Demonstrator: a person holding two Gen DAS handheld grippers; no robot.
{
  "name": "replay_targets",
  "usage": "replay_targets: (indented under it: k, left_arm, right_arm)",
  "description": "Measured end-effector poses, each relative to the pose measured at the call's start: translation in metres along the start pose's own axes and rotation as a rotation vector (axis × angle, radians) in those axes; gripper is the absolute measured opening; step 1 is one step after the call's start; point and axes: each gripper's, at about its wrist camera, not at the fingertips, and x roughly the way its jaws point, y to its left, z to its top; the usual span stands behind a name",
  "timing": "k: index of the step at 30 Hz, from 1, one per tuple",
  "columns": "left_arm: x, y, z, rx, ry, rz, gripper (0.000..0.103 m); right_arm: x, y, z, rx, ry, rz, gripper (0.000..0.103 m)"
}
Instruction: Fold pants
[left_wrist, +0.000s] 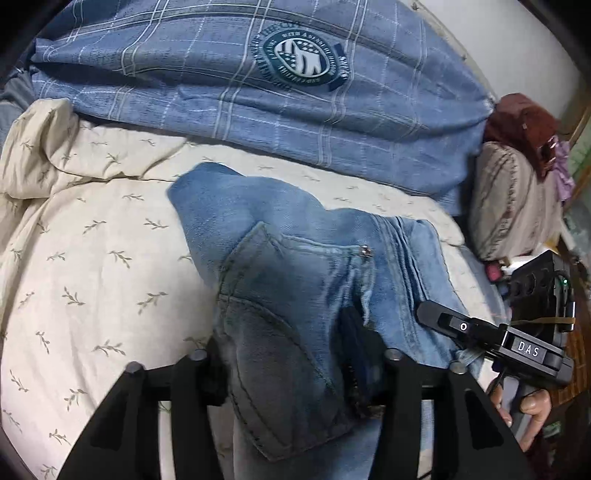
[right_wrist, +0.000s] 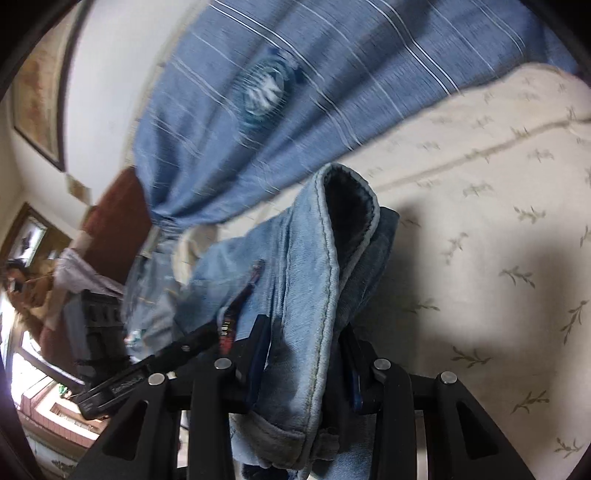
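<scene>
Light blue denim pants (left_wrist: 295, 273) hang bunched above a cream leaf-print bed sheet (left_wrist: 92, 258), back pocket facing the left wrist view. My left gripper (left_wrist: 295, 373) is shut on the pants' waist part; the denim drapes over its fingers. My right gripper (right_wrist: 303, 362) is shut on a hemmed denim edge (right_wrist: 325, 258) that folds over in front of the camera. The right gripper also shows in the left wrist view (left_wrist: 480, 332), at the pants' right edge. The left gripper shows in the right wrist view (right_wrist: 177, 354), at the left.
A blue plaid quilt (left_wrist: 258, 92) with a round emblem lies bunched at the back of the bed. A striped pillow (left_wrist: 517, 206) and dark red cloth (left_wrist: 524, 122) sit at the right. A framed picture (right_wrist: 40, 92) hangs on the wall.
</scene>
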Motion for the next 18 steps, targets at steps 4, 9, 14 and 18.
replay_targets:
  k: [4, 9, 14, 18]
  left_arm:
    - [0.009, 0.000, -0.002, 0.014, 0.007, 0.055, 0.070]
    - [0.006, 0.003, -0.002, 0.006, -0.007, 0.066, 0.073]
    - [-0.022, 0.001, -0.010, -0.024, -0.069, 0.083, 0.074]
    - [-0.071, -0.008, -0.024, -0.014, -0.198, 0.105, 0.078]
  right_arm:
    - [0.013, -0.012, 0.001, 0.009, 0.027, -0.047, 0.040]
    - [0.019, -0.017, 0.002, 0.012, 0.030, -0.066, 0.052]
    - [-0.008, -0.005, -0.003, -0.068, -0.045, -0.098, 0.057]
    - [-0.047, 0.006, -0.015, -0.139, -0.152, -0.106, 0.061]
